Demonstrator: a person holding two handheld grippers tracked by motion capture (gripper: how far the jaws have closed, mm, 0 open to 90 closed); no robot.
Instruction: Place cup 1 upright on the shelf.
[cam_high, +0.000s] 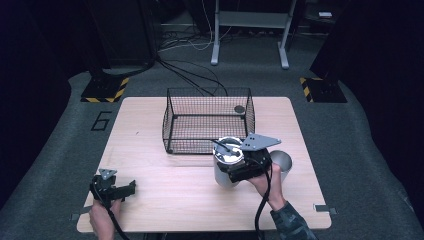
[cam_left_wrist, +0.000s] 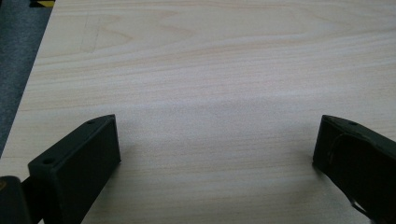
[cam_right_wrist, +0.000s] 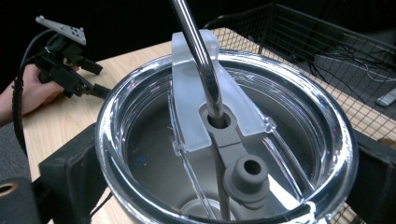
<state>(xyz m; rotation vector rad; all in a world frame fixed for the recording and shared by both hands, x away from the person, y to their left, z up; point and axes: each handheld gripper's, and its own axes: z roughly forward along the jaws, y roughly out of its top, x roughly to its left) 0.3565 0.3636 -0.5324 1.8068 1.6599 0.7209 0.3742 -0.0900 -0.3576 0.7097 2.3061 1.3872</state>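
The tumbler (cam_right_wrist: 224, 154) is cut off below, and the right gripper (cam_high: 243, 167) hides its side.

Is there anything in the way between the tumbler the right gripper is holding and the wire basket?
Nothing visible. The tumbler in the right gripper stands just before the wire basket; only the basket's near wall lies between.

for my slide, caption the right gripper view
Right tool clamps a steel tumbler with clear lid and metal straw.
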